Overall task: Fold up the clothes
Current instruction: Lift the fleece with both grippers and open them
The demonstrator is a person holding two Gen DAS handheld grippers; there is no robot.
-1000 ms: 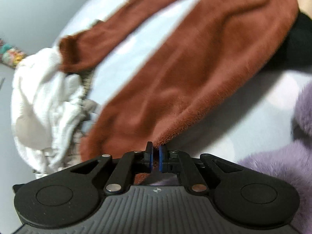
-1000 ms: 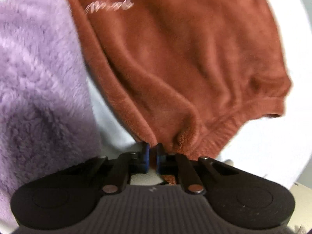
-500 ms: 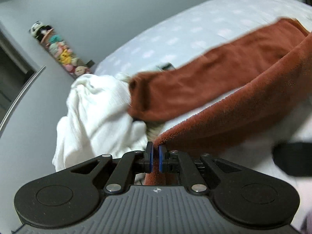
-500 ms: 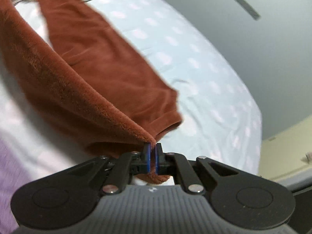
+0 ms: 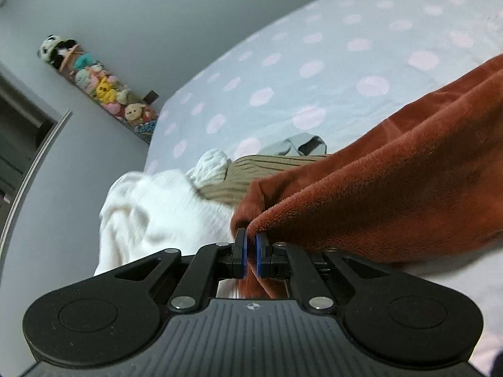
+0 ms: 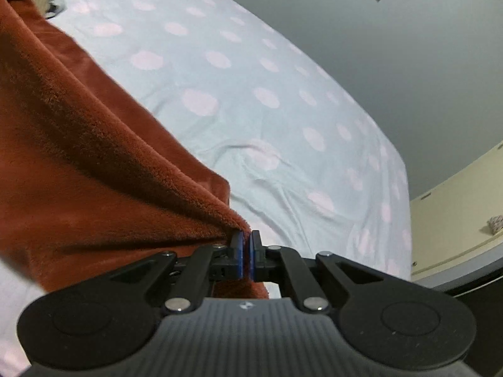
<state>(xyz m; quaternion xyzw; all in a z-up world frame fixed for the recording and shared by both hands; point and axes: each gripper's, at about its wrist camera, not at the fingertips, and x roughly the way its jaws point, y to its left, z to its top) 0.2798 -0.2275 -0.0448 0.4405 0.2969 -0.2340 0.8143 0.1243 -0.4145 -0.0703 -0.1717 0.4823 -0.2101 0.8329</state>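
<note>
Sweater pinched at two corners above the bed

Fleece of the rust-brown sweater [image 5: 393,188] is stretched between both grippers, lifted off the bed [image 5: 314,62] with its pale blue sheet and pink dots. The left gripper [image 5: 250,245] is clamped on one edge of the sweater, its blue pads pressed onto the cloth. The right gripper [image 6: 246,242] is likewise clamped on another edge of the sweater [image 6: 78,157], which hangs away to its left. Beyond the left gripper lies a white garment [image 5: 157,213], touching an olive ribbed garment [image 5: 251,172] behind it. Stuffed toys [image 5: 100,84] line the wall beside the bed.
</note>
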